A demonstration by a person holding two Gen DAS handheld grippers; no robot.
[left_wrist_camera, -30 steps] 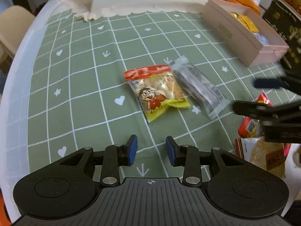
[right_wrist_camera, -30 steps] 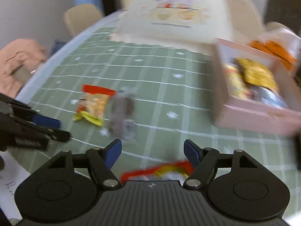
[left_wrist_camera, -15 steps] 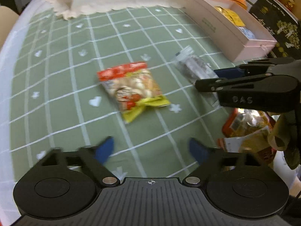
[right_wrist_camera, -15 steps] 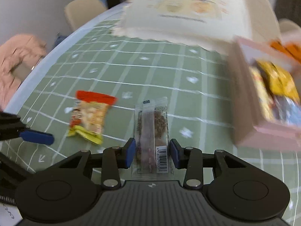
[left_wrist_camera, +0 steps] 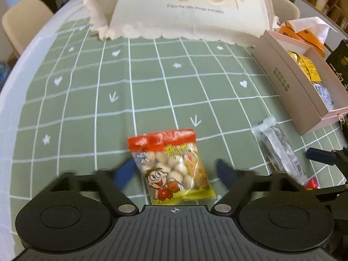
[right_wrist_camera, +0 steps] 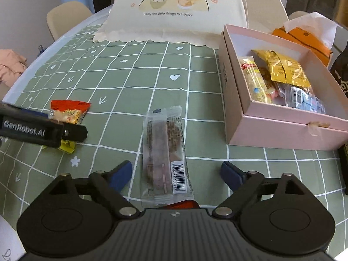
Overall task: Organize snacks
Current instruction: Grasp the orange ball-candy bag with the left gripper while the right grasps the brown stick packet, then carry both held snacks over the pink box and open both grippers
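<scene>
Green checked tablecloth (right_wrist_camera: pixel 134 74), beige chair (right_wrist_camera: pixel 65 15) behind; left hand-held gripper (left_wrist_camera: pixel 176 171) closing, right hand-held gripper (right_wrist_camera: pixel 176 173) opening.

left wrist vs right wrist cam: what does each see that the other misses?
Left wrist only: the whole front of the red-topped clear bag of round snacks, lying between the fingers of the left hand-held gripper, whose jaws are closing.

Right wrist only: the red-labelled tube pack inside the pink cardboard box, and pink clothing beyond the table edge.

Both: the clear-wrapped brown bar, the green grid tablecloth, the cream cartoon-print cloth, and the orange tissue box.
</scene>
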